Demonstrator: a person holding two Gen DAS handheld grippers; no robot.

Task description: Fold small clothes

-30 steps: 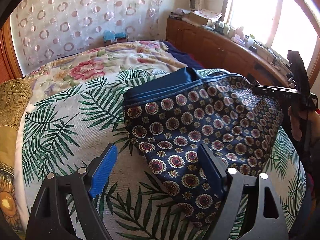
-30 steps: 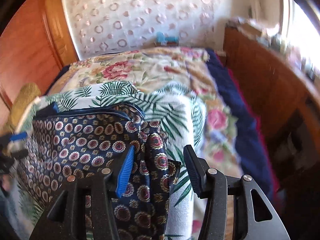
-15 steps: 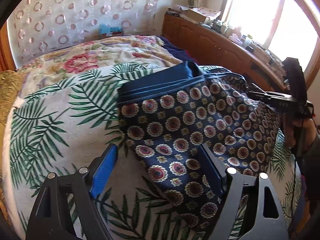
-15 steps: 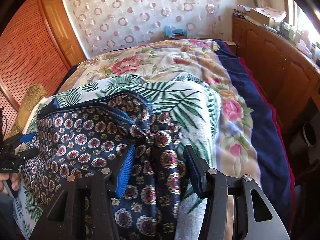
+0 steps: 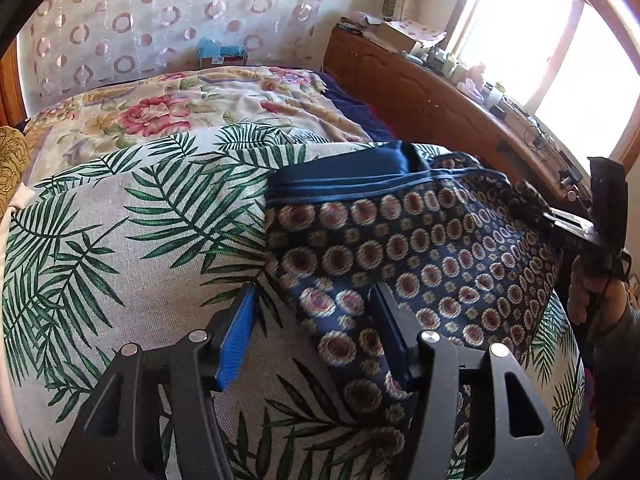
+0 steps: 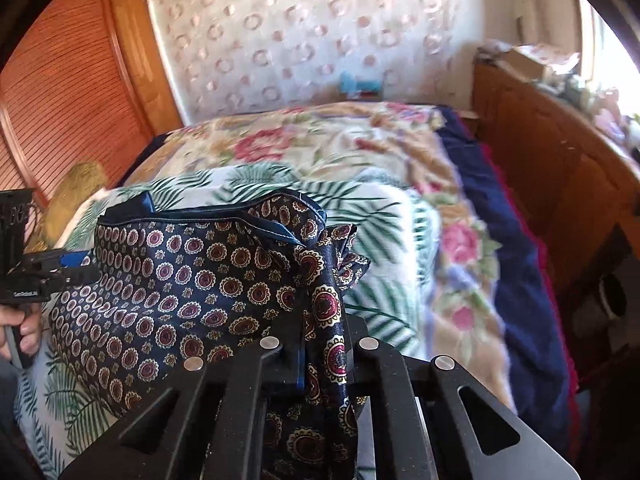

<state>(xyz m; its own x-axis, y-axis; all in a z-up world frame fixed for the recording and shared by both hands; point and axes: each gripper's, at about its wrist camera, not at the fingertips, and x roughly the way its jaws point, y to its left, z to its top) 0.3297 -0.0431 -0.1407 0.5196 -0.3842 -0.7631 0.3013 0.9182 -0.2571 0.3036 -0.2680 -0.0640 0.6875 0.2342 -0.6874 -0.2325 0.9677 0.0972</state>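
A pair of navy patterned shorts [image 5: 420, 256] lies spread on a palm-leaf sheet [image 5: 120, 248] covering a bed, waistband away from the cameras. The right gripper [image 6: 324, 344], its jaws just closed, pinches a bunched fold of the shorts' near right corner. The left gripper [image 5: 316, 332], its jaws narrowing but still parted, straddles the shorts' near left edge, one pad over the cloth, the other over bare sheet, neither pressing it.
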